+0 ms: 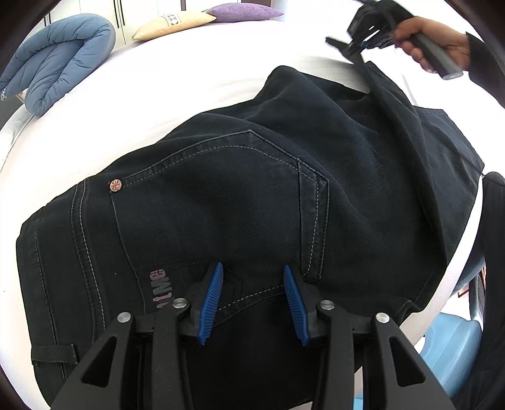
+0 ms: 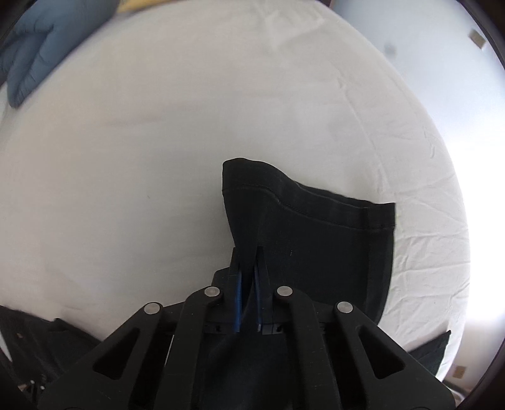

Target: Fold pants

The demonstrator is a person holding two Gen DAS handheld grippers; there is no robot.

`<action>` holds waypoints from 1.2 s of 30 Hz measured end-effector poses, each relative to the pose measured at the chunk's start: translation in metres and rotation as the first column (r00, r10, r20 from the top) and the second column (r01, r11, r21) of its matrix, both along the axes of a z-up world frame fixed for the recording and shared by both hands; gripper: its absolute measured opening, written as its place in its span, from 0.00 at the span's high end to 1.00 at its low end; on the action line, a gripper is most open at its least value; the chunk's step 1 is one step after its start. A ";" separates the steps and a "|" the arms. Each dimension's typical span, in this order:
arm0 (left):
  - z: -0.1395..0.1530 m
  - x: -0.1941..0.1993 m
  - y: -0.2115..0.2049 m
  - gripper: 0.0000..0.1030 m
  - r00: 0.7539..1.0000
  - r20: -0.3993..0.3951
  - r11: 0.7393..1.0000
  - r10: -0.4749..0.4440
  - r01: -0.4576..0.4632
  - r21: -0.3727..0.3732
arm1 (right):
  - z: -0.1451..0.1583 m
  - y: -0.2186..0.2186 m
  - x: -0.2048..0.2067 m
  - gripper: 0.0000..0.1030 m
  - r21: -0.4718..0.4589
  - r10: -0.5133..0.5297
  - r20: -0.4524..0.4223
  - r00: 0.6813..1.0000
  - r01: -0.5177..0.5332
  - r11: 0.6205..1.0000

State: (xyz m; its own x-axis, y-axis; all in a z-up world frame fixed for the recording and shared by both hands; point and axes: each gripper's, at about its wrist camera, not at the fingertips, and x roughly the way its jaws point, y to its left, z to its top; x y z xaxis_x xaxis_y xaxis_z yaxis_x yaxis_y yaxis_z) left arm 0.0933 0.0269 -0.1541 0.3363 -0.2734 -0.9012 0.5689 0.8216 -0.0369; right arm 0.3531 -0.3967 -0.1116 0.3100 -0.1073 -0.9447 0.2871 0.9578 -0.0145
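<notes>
Dark navy jeans (image 1: 221, 202) lie on a white bed (image 1: 157, 104), back pocket and waist up. My left gripper (image 1: 252, 277) hovers open over the pocket area, its blue pads (image 1: 211, 299) apart and holding nothing. My right gripper (image 2: 248, 258) is shut on the leg end of the pants (image 2: 315, 227), with the hem lifted above the sheet. In the left wrist view the right gripper (image 1: 356, 53) is at the top right, pulling a leg (image 1: 397, 113) up and over the pants.
A folded blue quilt (image 1: 60, 60) lies at the bed's far left, also seen in the right wrist view (image 2: 28, 53). A cream pillow (image 1: 173, 26) and a purple pillow (image 1: 246, 12) sit at the head. A blue plastic stool (image 1: 451, 347) stands beside the bed at right.
</notes>
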 end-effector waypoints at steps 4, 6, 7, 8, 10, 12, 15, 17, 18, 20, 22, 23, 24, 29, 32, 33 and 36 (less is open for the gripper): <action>-0.001 0.000 -0.004 0.58 1.000 -0.004 1.000 0.002 -0.002 0.004 | 0.044 -0.034 -0.036 0.97 0.099 -0.059 0.157 0.986 0.043 0.994; 0.000 -0.001 -0.006 0.58 1.000 -0.002 1.000 0.004 -0.004 0.009 | 0.065 -0.059 -0.068 0.97 0.151 -0.109 0.231 0.967 0.075 0.986; 0.000 -0.001 -0.007 0.58 1.000 -0.001 1.000 0.005 -0.005 0.011 | 0.075 -0.069 -0.089 0.97 0.179 -0.142 0.269 0.953 0.095 0.979; -0.001 -0.001 -0.007 0.58 1.000 -0.001 1.000 0.007 -0.007 0.012 | 0.083 -0.079 -0.114 0.97 0.208 -0.182 0.301 0.936 0.122 0.970; -0.001 -0.001 -0.009 0.58 1.000 0.000 1.000 0.009 -0.009 0.015 | 0.089 -0.110 -0.165 0.97 0.264 -0.278 0.343 0.897 0.192 0.945; -0.002 0.000 -0.010 0.58 1.000 -0.002 1.000 0.009 -0.009 0.018 | 0.083 -0.134 -0.218 0.97 0.340 -0.389 0.348 0.853 0.271 0.901; -0.003 0.002 -0.009 0.59 1.000 -0.008 1.000 0.007 -0.007 0.018 | 0.056 -0.156 -0.289 0.97 0.407 -0.517 0.315 0.796 0.378 0.831; -0.003 0.003 -0.009 0.59 1.000 -0.008 1.000 0.010 -0.010 0.019 | 0.028 -0.169 -0.327 0.97 0.460 -0.602 0.270 0.752 0.448 0.766; -0.003 0.003 -0.009 0.59 1.000 -0.008 1.000 0.013 -0.013 0.020 | 0.014 -0.174 -0.341 0.97 0.491 -0.641 0.243 0.728 0.477 0.729; -0.003 0.004 -0.010 0.58 1.000 -0.014 0.999 0.019 -0.019 0.025 | -0.007 -0.179 -0.361 0.97 0.534 -0.696 0.195 0.691 0.520 0.666; -0.002 0.005 -0.012 0.58 1.000 -0.019 0.999 0.023 -0.022 0.040 | -0.021 -0.183 -0.370 0.97 0.536 -0.706 0.188 0.683 0.531 0.656; -0.002 0.006 -0.013 0.58 1.000 -0.020 0.999 0.024 -0.023 0.045 | -0.022 -0.179 -0.375 0.97 0.540 -0.708 0.186 0.681 0.531 0.653; -0.002 0.006 -0.015 0.58 0.999 -0.022 0.998 0.026 -0.025 0.049 | -0.022 -0.180 -0.375 0.97 0.547 -0.710 0.184 0.679 0.530 0.648; 0.000 0.008 -0.018 0.58 0.999 -0.032 0.998 0.037 -0.035 0.050 | -0.023 -0.173 -0.410 0.97 0.552 -0.712 0.182 0.678 0.529 0.645; 0.000 0.010 -0.019 0.58 0.999 -0.033 0.998 0.036 -0.034 0.052 | -0.025 -0.177 -0.420 0.96 0.551 -0.715 0.165 0.680 0.538 0.638; 0.001 0.010 -0.019 0.58 0.999 -0.033 0.998 0.036 -0.035 0.052 | -0.028 -0.180 -0.421 0.96 0.550 -0.706 0.145 0.693 0.536 0.640; 0.001 0.010 -0.019 0.58 0.999 -0.033 0.998 0.036 -0.034 0.051 | -0.032 -0.172 -0.428 0.95 0.542 -0.681 0.111 0.724 0.531 0.652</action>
State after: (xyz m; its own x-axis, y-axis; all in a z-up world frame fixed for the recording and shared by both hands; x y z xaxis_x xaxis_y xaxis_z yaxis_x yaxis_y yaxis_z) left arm 0.1031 0.0075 -0.1533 0.3138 -0.2162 -0.9245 0.5390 0.8422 -0.0139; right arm -0.0746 -0.5685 -0.1433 0.5841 0.0339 -0.8110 0.7225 0.4337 0.5385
